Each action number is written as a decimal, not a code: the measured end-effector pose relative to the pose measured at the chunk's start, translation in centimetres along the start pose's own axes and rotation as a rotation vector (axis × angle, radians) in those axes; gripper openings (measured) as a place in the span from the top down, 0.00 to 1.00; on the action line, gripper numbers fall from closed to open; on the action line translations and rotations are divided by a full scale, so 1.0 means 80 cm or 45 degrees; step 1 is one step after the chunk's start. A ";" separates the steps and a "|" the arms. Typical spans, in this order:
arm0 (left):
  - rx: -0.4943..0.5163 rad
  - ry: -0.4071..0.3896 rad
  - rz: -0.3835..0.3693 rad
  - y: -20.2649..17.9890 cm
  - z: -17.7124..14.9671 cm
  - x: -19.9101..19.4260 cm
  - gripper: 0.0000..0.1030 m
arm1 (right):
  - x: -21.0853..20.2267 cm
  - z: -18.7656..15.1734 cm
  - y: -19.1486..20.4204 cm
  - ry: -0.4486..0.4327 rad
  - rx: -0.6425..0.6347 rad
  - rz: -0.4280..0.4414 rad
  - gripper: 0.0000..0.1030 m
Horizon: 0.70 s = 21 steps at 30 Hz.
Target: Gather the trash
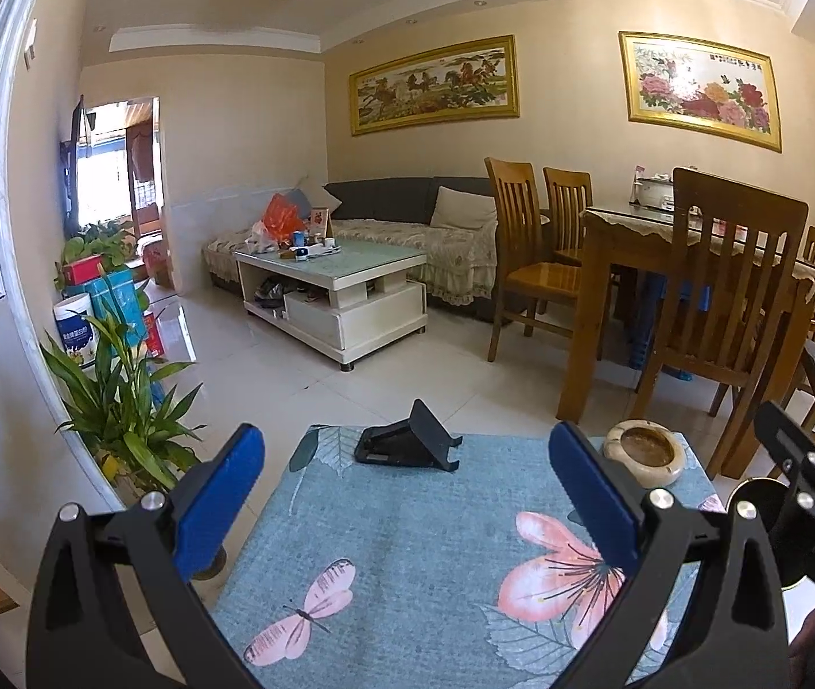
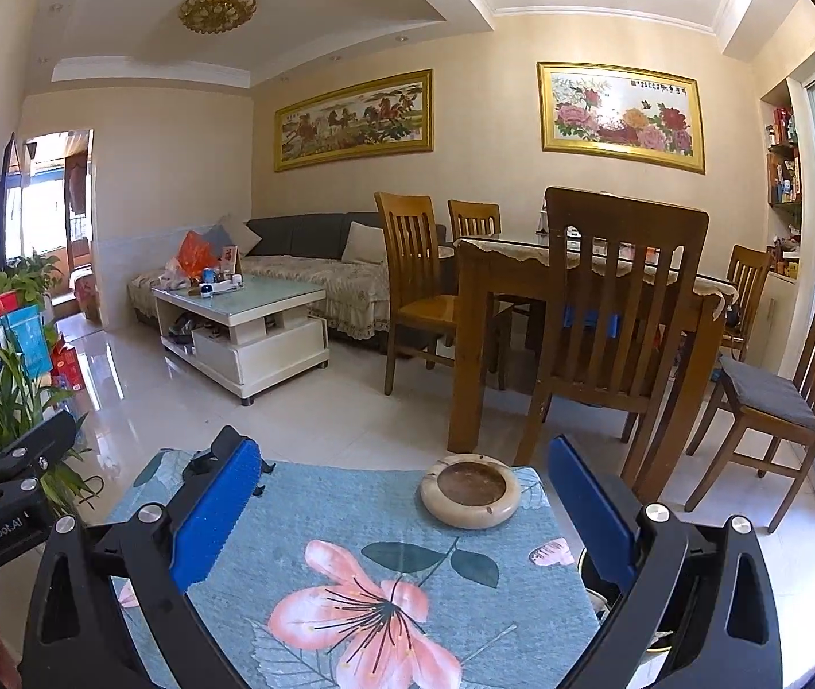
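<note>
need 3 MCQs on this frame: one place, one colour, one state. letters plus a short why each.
1. Where does the ashtray sit on the floral cloth?
A. far right corner
B. near left corner
C. dead centre

2. What colour are the gripper pads?
A. red
B. blue
C. white

3. What state is the left gripper in?
A. shut on the ashtray
B. shut on the phone stand
C. open, holding nothing

Answers:
1. A: it rests at the cloth's far edge, right of the phone stand.
2. B: both views show blue pads on black fingers.
3. C: its fingers stand wide apart with only cloth between them.
</note>
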State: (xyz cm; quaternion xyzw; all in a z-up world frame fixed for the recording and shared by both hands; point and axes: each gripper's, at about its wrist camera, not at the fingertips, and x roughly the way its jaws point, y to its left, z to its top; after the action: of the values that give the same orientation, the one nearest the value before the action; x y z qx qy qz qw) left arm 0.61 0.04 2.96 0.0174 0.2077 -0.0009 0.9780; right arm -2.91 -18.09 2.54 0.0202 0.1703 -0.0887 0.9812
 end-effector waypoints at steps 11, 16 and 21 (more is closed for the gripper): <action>0.021 -0.007 -0.023 -0.007 -0.002 -0.006 0.03 | 0.005 0.000 -0.016 0.029 0.039 0.014 0.03; 0.016 0.003 -0.025 -0.004 -0.003 -0.005 0.03 | 0.009 -0.001 -0.013 0.042 0.036 0.027 0.03; 0.020 0.005 -0.026 -0.003 -0.002 -0.004 0.03 | 0.011 -0.001 -0.014 0.045 0.039 0.032 0.03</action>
State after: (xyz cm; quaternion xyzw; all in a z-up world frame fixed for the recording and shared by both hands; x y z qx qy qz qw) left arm 0.27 -0.23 2.89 0.0230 0.2100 -0.0123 0.9774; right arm -2.35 -19.32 2.15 0.0389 0.1860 -0.0786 0.9786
